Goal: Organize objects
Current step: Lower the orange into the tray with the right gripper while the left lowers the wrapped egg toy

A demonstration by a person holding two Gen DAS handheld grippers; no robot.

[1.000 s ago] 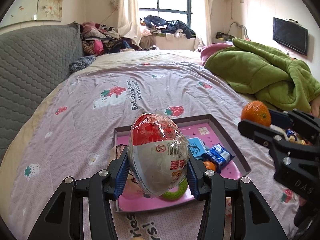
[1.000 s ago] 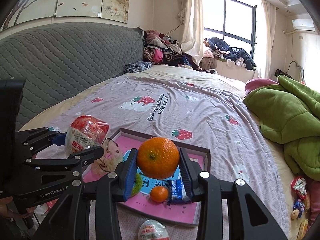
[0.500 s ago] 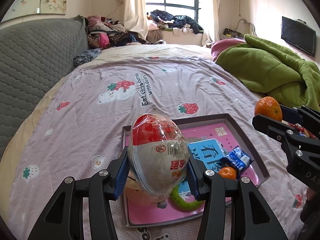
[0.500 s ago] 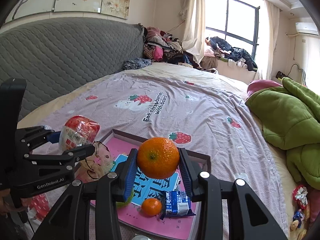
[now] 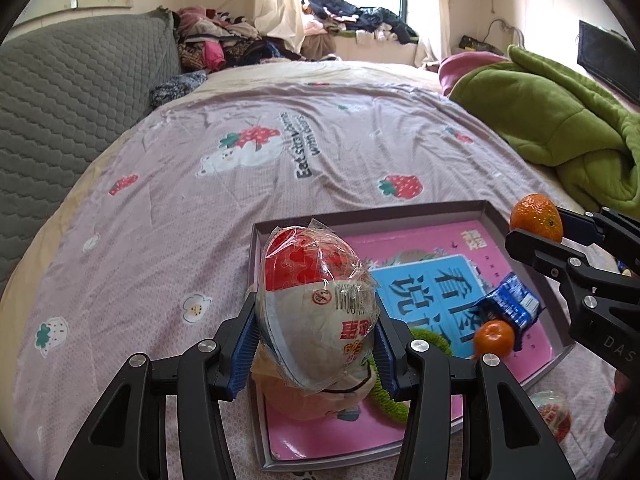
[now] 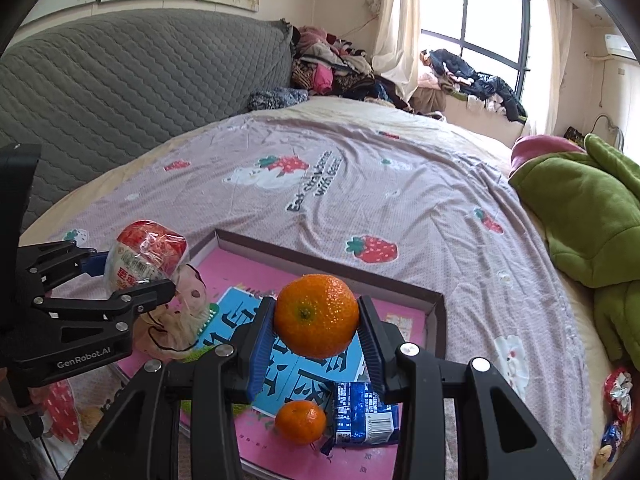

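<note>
Above a strawberry-print bedspread point(image 5: 168, 216) lying bare from nine to twelve o'clock, the left gripper point(image 5: 316, 344) clamps a wrapped red-and-white egg point(image 5: 316, 308) over the left rim of a shallow tray point(image 5: 368, 218). At three o'clock the right gripper point(image 6: 316, 334) pinches a large orange point(image 6: 316, 320) above the tray's far right corner, over a small orange point(image 6: 300, 422) and blue packet point(image 6: 366, 418). Since a second ago, both loads have sunk closer to the tray.

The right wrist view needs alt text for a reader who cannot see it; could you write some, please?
The right gripper holds an orange above a pink-lined tray on a bed, where a smaller orange and blue packet lie. Leftward, the left gripper holds a wrapped egg-shaped pack.
</note>
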